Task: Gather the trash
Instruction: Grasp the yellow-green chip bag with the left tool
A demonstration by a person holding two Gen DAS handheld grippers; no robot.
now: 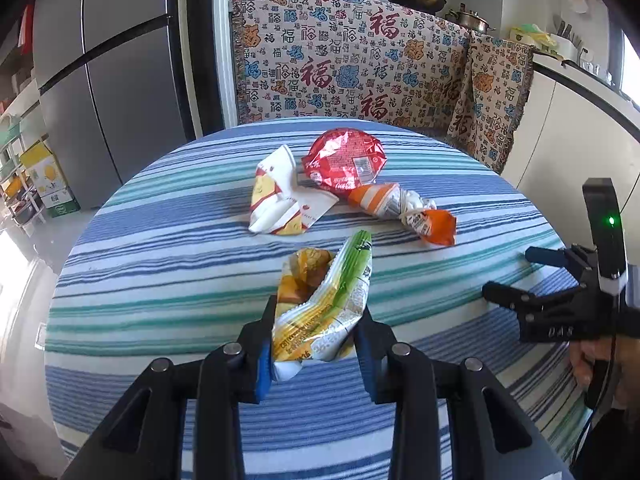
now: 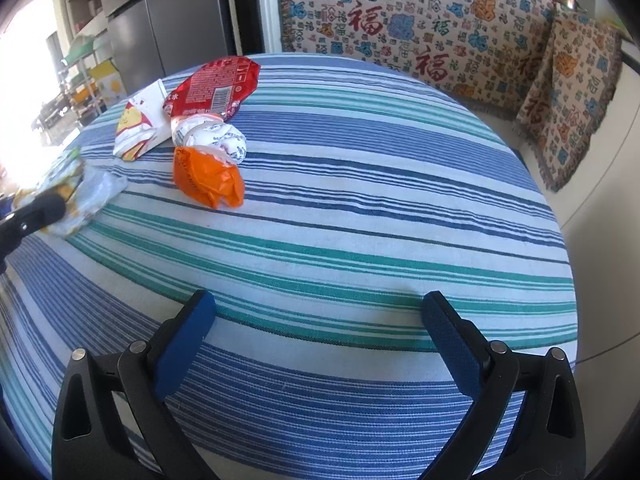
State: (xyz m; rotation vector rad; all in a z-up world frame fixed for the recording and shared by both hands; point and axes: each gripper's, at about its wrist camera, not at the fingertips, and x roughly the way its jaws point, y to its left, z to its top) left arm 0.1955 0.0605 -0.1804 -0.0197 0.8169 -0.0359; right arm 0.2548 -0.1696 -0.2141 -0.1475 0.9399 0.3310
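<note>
Pinching the crumpled yellow-and-green plastic snack wrapper (image 1: 322, 304) between narrowed jaws, the left gripper (image 1: 316, 344) is lifting it nearer than the red foil wrapper (image 1: 344, 162) on the striped desk (image 1: 160, 280), while the right gripper (image 2: 318, 344) is waiting wide open, empty.

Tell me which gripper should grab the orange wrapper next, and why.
Right. The right gripper is open and empty, with the orange wrapper ahead on the striped tablecloth. The left gripper is already shut on the yellow-green wrapper.
</note>
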